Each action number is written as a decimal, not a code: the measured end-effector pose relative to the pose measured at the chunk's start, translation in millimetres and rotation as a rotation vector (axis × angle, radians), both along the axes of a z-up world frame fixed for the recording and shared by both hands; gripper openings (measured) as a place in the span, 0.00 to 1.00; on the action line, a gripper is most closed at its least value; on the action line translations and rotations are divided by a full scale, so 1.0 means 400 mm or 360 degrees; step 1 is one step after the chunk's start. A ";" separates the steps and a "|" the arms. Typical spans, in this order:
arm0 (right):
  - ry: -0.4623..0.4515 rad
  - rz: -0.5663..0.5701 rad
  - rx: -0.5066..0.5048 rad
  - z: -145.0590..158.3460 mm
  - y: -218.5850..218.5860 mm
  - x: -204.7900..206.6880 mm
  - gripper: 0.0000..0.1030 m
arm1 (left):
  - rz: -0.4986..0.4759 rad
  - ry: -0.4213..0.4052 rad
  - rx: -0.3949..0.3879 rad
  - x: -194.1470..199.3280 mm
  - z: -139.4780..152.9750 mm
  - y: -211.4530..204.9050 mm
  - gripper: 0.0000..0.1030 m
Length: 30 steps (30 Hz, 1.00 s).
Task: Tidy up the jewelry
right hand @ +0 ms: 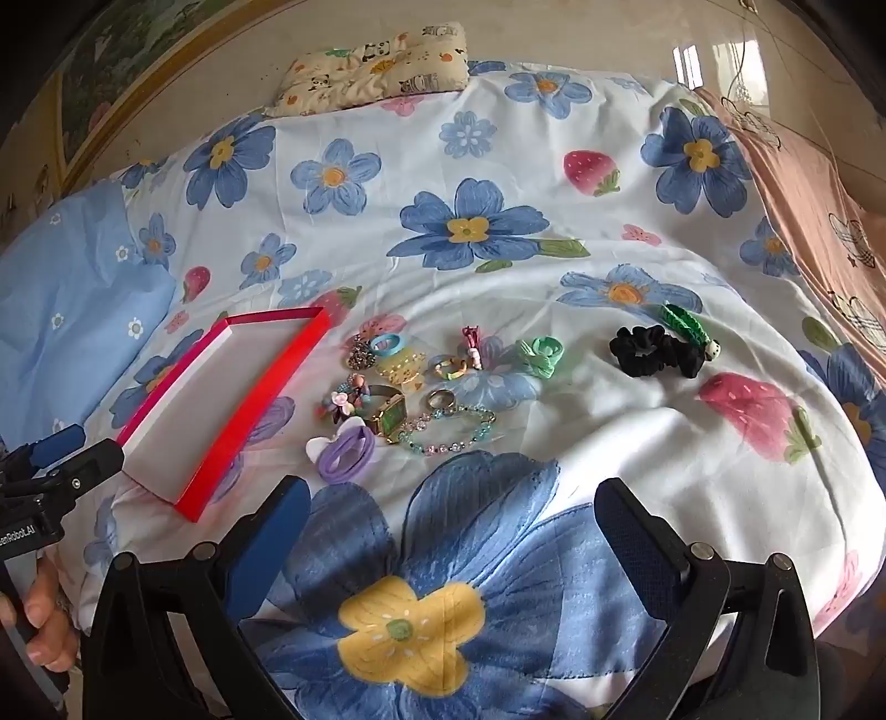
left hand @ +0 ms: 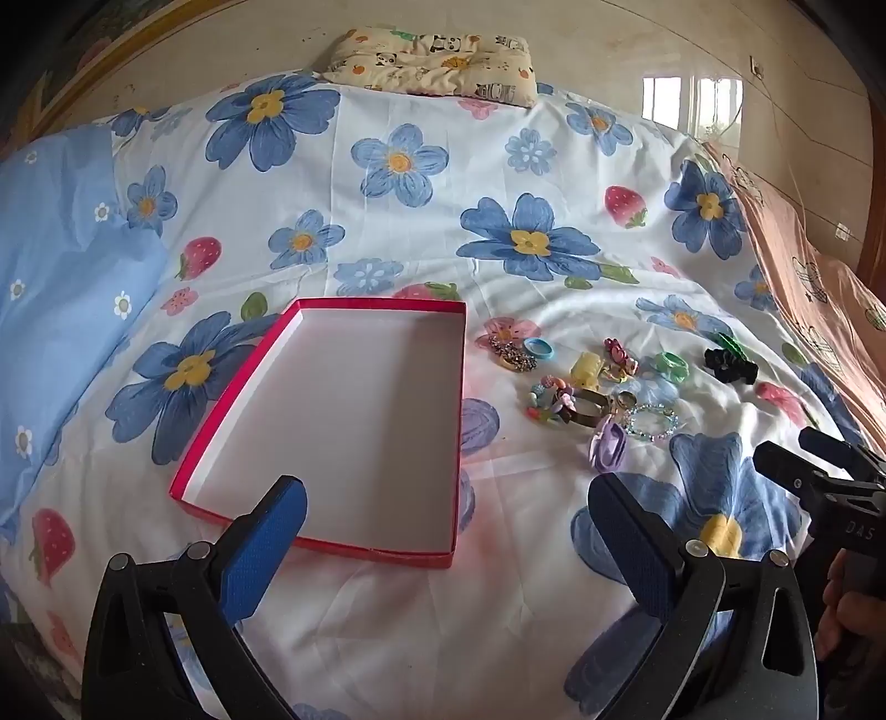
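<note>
1. Nearest the cameras, the left tongs and the right tongs are held spread wide apart above the bed, with nothing between the blue pads of either; part of a hand is seen on the left handle at the edge of the right wrist view.
2. Just ahead of the left tongs, a shallow red box with a white inside lies open on the bedspread; nothing is seen in it.
3. To the right of the box, close by but apart from it, the jewelry is spread loose on the cloth: a purple hair tie nearest, then a green-faced watch, a beaded bracelet and a cluster of coloured beads.
4. A little farther off lie a metal ring, a yellow clip, a blue ring, a sparkly brooch, a pink charm and a mint green hair tie.
5. Well to the right of that group, a black scrunchie is seen touching a green hair clip.
6. The bedspread is white, printed with large blue flowers and strawberries; a light blue pillow lies at its left and a pink cloth along its right edge.
7. Farthest off, a small cushion printed with pandas rests at the head of the bed against a pale glossy wall
</note>
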State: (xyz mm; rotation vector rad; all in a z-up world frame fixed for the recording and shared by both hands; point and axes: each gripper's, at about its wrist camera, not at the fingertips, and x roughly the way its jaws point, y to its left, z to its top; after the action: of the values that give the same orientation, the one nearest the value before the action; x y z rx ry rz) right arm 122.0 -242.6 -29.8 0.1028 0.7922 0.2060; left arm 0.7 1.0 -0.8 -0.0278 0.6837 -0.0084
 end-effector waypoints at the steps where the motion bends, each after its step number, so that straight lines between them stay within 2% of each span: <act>1: -0.0004 -0.0001 0.0000 0.001 0.000 -0.002 1.00 | -0.0009 0.0007 0.0000 0.002 -0.001 0.000 0.99; 16: -0.0025 0.0020 -0.0033 0.024 0.014 -0.031 1.00 | 0.0019 0.0042 -0.0004 -0.006 -0.023 0.002 0.99; 30: 0.0012 0.0056 -0.0058 0.002 0.038 -0.016 1.00 | -0.0011 0.0032 0.0005 0.004 -0.026 -0.007 0.99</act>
State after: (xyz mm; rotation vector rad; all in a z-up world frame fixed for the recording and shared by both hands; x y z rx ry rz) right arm 115.5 -227.3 -29.1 0.0555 0.8053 0.2247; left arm 2.3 -1.6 -11.2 -0.0224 0.7041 -0.0135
